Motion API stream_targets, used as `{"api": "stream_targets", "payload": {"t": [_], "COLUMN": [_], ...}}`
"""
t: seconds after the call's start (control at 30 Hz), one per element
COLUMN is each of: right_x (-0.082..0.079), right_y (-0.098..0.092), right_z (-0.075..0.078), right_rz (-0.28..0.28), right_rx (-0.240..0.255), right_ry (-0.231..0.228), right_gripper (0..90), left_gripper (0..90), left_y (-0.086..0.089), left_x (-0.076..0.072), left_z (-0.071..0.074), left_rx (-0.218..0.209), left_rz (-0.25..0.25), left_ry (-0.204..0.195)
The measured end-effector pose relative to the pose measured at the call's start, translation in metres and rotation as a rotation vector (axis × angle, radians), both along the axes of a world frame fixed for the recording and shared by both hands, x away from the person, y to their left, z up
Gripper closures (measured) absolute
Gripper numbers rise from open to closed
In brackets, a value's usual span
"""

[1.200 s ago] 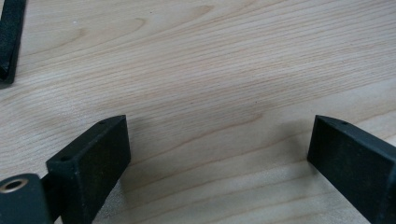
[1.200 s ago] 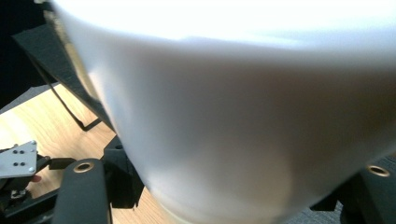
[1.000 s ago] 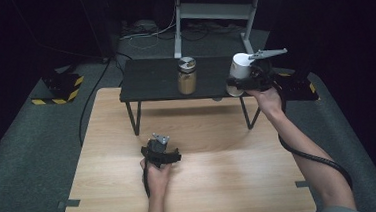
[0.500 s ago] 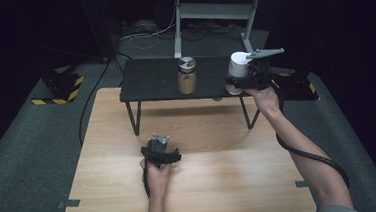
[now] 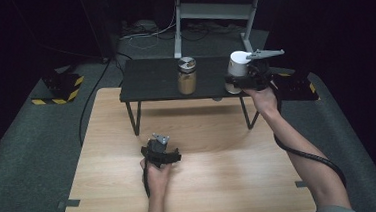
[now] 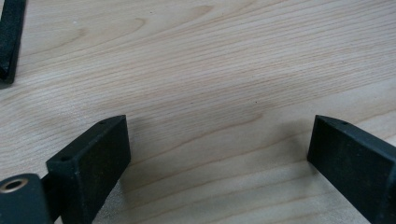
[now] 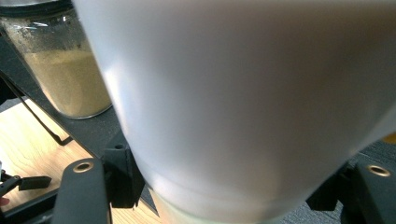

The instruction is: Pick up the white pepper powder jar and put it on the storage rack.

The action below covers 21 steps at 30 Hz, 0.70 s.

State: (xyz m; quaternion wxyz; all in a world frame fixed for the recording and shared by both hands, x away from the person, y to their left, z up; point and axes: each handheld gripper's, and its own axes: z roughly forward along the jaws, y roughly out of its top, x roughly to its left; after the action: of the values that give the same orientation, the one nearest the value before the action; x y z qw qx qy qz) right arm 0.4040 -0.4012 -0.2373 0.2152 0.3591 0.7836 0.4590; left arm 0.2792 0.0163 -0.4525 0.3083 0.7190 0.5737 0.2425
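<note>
While the right gripper [image 5: 238, 77] clamps a smooth white tapered cup [image 5: 238, 62] at the matte black shelf's [image 5: 149, 81] right end, beside a glass jar [image 5: 187, 76] of tan powder, the left gripper [image 6: 219, 154] gapes empty over the grained wooden table [image 5: 221, 184].

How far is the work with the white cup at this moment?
Done: the right gripper is closed on the white cup at the right end of the black shelf, beside the jar. In hand: that grip. The left gripper waits open over the wooden table. Left: probably moving the cup; where cannot be told.
</note>
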Motion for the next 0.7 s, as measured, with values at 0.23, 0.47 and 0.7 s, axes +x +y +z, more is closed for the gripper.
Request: {"api": "stream_targets", "payload": {"t": [0.23,0.47,0.7], "right_x": [-0.0006,-0.0027,-0.0073], "right_y": [-0.0007,0.0002,0.0014], "right_z": [-0.0015,-0.0019,-0.0031], "right_rz": [0.0,0.011,0.005], "right_rx": [0.005,0.013,0.015], "right_ry": [-0.005,-0.011,-0.024], "right_gripper": [29.3,19.6,15.3], "left_gripper": [5.8,5.8,5.8], "left_y": [-0.0001,0.0,-0.0002], "left_x": [0.0,0.0,-0.0003], "left_z": [0.0001,0.0001,-0.0004], "left_rx": [0.0,0.001,-0.003], "left_rz": [0.001,0.0,0.003], "left_ry": [0.001,0.001,-0.002]}}
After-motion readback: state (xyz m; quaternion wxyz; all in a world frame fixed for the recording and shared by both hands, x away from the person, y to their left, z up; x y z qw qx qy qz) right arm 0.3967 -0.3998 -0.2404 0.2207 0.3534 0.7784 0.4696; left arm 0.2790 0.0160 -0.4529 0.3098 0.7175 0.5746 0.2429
